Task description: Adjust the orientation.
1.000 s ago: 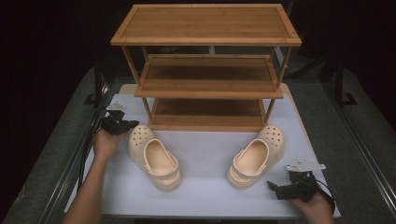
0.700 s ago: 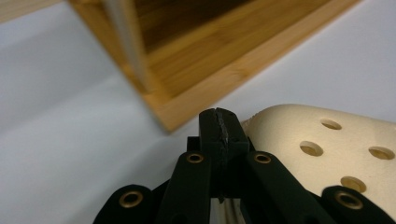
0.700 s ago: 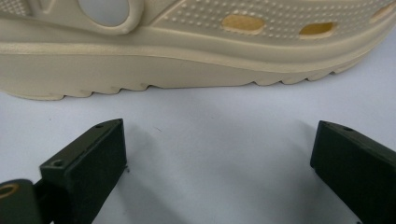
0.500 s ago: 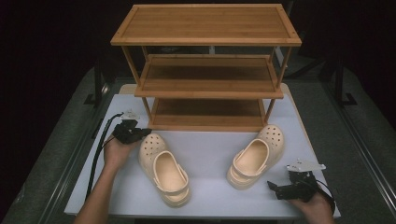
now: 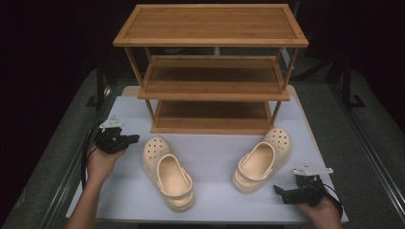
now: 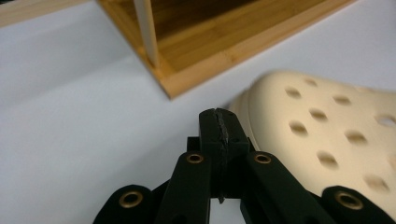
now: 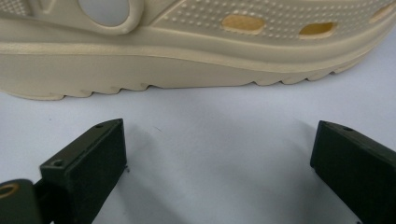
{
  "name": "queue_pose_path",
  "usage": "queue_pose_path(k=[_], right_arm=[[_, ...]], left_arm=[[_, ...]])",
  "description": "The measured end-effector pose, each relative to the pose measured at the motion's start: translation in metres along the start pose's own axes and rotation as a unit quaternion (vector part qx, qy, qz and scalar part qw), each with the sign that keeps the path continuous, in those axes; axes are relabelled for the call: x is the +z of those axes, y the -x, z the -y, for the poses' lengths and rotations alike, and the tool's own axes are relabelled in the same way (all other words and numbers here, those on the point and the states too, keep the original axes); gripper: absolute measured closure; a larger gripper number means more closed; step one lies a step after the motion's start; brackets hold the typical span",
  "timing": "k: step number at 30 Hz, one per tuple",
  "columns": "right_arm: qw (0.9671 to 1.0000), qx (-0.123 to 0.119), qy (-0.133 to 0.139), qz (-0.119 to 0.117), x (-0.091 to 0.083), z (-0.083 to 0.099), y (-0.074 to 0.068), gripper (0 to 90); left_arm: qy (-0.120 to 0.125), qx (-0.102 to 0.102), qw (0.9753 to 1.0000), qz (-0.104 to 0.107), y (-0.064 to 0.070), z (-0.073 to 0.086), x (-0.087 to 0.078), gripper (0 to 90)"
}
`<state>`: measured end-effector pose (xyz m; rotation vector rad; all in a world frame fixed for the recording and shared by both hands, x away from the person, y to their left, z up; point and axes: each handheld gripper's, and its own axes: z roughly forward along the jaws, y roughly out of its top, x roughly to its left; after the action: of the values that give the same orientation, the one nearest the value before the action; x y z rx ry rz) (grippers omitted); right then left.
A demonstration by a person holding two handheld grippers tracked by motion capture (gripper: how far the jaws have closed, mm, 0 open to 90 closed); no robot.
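**Two clogs waiting in front of the rack, claws closing in**

Standing at the far middle of the white table [image 5: 215,148]: a three-tier bamboo shoe rack [image 5: 210,71], all its shelves bare. Lying just in front of the rack, toes pointing toward it: a pair of cream clogs. Sitting in front of the rack's left leg, the left clog [image 5: 168,171], angled with its heel swinging toward the near edge; sitting in front of the rack's right leg, the right clog [image 5: 262,160], heel angled in toward the middle. Both resting flat on their soles, well apart from each other, neither touching the rack.

Hovering left of the rack's lower left corner, just beside the left clog's perforated toe: the left claw [image 5: 129,140], clenched on nothing, jaws pressed together in the left gripper view [image 6: 219,128]. Resting forward and right of the rack, near the table's front edge, just beside the right clog's heel: the right claw [image 5: 282,191], released, jaws spread wide and pointing at the clog's sole wall in the right gripper view [image 7: 217,163], not touching it.

Judging the step: probably approaching for a pick-up, with shelving the clogs the likely aim. Calling next for opening the left claw before reaching the toe or rim, and for advancing the right claw until the jaws straddle a graspable edge, likely the heel strap or side wall.
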<state>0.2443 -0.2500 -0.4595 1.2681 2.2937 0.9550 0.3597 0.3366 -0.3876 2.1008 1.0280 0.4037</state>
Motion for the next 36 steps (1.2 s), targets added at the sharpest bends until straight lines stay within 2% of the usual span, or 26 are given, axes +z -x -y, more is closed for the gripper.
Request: queue_pose_path(k=[3,4,5,11,13,16,22,29,36], right_arm=[[1.0,0.0,0.0,0.0,0.0,0.0,0.0,2.9],[1.0,0.0,0.0,0.0,0.0,0.0,0.0,2.9],[1.0,0.0,0.0,0.0,0.0,0.0,0.0,2.9],[1.0,0.0,-0.001,0.0,0.0,0.0,0.0,2.9],[1.0,0.0,-0.001,0.0,0.0,0.0,0.0,2.9],[1.0,0.0,-0.001,0.0,0.0,0.0,0.0,2.9],[1.0,0.0,-0.001,0.0,0.0,0.0,0.0,2.9],[1.0,0.001,-0.001,0.0,0.0,0.0,0.0,2.9],[1.0,0.001,-0.001,-0.001,0.0,0.0,0.0,2.9]], left_arm=[[0.002,-0.006,1.0,0.003,0.003,0.009,-0.009,90.0],[0.004,-0.007,0.9999,0.007,0.007,0.019,-0.015,90.0],[0.004,-0.007,0.9999,0.007,0.007,0.019,-0.015,90.0],[0.001,-0.017,0.9995,0.027,0.025,0.05,-0.027,90.0],[-0.006,-0.016,0.9991,0.039,0.032,0.058,-0.026,90.0],[-0.026,0.001,0.9982,0.053,0.046,0.068,-0.021,90.0],[-0.029,0.015,0.9977,0.059,0.053,0.063,-0.012,90.0],[-0.023,0.021,0.9978,0.059,0.054,0.056,-0.007,90.0],[-0.029,0.034,0.9974,0.057,0.054,0.051,-0.003,90.0]])
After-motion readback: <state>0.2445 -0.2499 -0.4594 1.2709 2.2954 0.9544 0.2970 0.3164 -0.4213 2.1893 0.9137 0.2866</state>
